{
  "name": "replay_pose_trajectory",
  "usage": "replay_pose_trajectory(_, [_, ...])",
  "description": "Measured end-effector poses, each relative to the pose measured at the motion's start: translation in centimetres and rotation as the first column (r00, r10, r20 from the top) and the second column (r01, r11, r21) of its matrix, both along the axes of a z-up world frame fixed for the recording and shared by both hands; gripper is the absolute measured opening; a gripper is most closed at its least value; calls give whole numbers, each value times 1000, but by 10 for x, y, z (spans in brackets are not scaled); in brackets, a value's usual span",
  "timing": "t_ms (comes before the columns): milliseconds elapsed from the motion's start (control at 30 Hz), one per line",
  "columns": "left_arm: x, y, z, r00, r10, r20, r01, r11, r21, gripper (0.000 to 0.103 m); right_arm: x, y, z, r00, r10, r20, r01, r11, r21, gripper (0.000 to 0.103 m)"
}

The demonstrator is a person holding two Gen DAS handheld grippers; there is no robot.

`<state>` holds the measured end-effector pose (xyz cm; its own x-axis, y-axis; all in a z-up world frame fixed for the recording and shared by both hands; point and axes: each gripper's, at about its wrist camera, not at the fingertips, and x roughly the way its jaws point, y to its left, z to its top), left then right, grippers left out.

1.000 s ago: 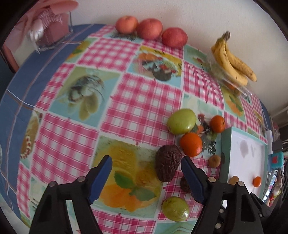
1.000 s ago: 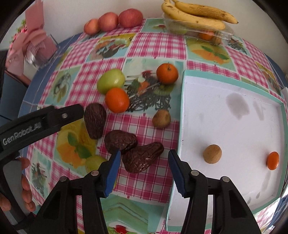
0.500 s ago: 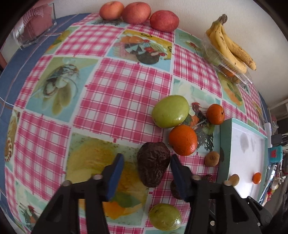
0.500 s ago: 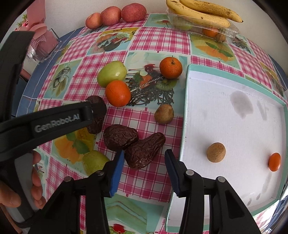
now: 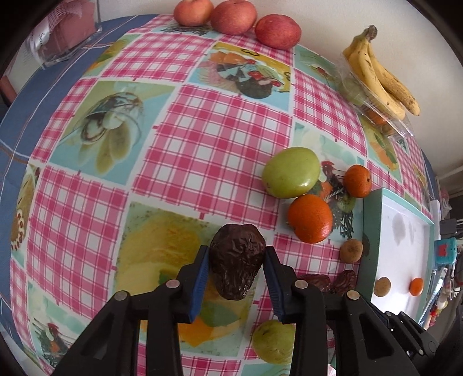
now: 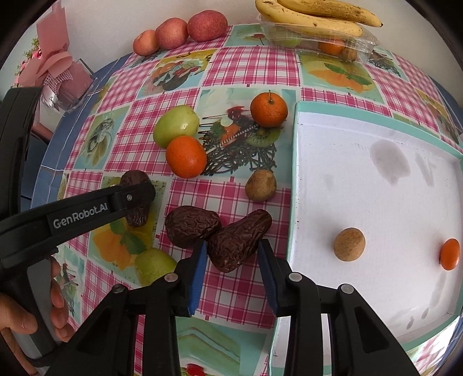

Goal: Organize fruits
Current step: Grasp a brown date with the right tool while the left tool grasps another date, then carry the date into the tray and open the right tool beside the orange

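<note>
In the left wrist view my left gripper [image 5: 235, 270] is shut on a dark wrinkled avocado [image 5: 235, 257] that rests on the checked tablecloth. My right gripper [image 6: 232, 260] has its blue pads against the narrow end of a second dark avocado [image 6: 240, 238], which leans on a third one [image 6: 192, 226]. A green apple [image 6: 176, 125], an orange [image 6: 186, 156], a mandarin [image 6: 269, 107] and a brown kiwi-like fruit [image 6: 260, 185] lie loose on the cloth. The teal-rimmed white tray [image 6: 295, 173] at the right holds a round brown fruit [image 6: 349, 244] and a small orange [image 6: 450, 254].
Three red apples [image 6: 185, 30] and bananas [image 6: 318, 17] on a clear plastic box line the back wall. A pink gift box [image 6: 69, 84] stands at the far left. A small green fruit [image 6: 154, 266] lies near the front, and a person's hand [image 6: 55, 300] holds the left gripper's handle.
Both grippers moved forward and narrowed. The left one went from wide open to shut on its avocado. The right one's pads came in against the second avocado.
</note>
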<state>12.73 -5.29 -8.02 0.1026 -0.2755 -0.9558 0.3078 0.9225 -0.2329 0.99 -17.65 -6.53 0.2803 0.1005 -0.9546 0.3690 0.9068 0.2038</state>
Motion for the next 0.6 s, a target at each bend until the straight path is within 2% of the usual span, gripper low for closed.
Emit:
replay_pose_trajectory(233, [-1,13,3,999,30,14,-30,999,31,39,-4,-5,6,999,-19,30,19,1000,2,37])
replay_pose_trajectory(600, [-3,23,44,993,50,104,-47,998,-31,39,-12,-15,50,987,-48,154,50,999,-5,37])
